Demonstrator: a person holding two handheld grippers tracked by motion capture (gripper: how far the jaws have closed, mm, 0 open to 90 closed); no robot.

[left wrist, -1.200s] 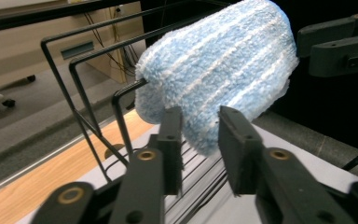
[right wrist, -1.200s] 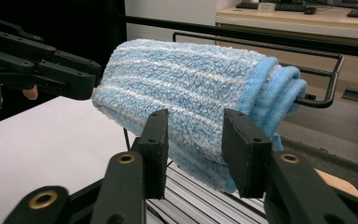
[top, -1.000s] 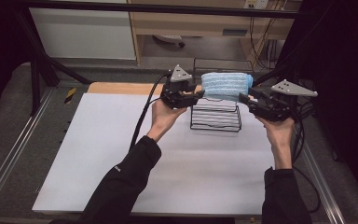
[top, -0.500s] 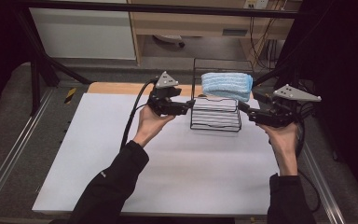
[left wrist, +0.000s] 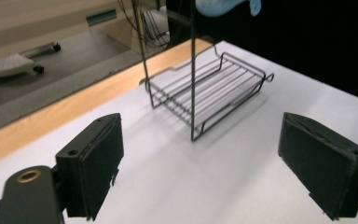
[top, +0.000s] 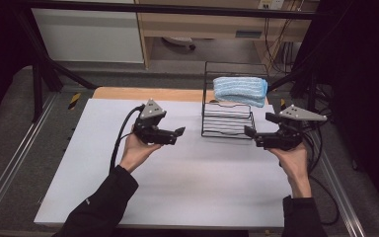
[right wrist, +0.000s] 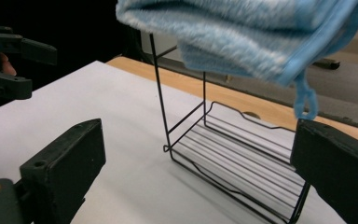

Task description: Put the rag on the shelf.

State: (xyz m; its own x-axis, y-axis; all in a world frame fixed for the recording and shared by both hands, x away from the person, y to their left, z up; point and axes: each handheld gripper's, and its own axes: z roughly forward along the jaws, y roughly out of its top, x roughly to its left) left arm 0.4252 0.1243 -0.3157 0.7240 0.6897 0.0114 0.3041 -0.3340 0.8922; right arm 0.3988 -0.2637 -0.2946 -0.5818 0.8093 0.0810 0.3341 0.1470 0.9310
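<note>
High view: wire rack [top: 227, 118] stands at the back of the white counter [top: 168, 187], a folded blue towel [top: 240, 90] lying on its top tier, long axis running left-right. Left gripper [top: 177, 133] sits to the rack's left, well apart, jaws pointing at it. Right gripper [top: 249, 132] is at the rack's right front corner, much nearer, jaws also aimed inward. Both empty.

Left gripper view: jaws spread wide, nothing between them. Rack [left wrist: 205, 93] ahead and slightly right, towel [left wrist: 223, 5] cut off at the top edge.

Right gripper view: jaws wide apart, holding nothing. Towel [right wrist: 242, 37] hangs above and ahead, loop tag dangling at its right end; rack's lower shelf [right wrist: 233, 163] just in front. Left gripper [right wrist: 14, 60] visible far left. Right hand likely better placed for any towel grab.
</note>
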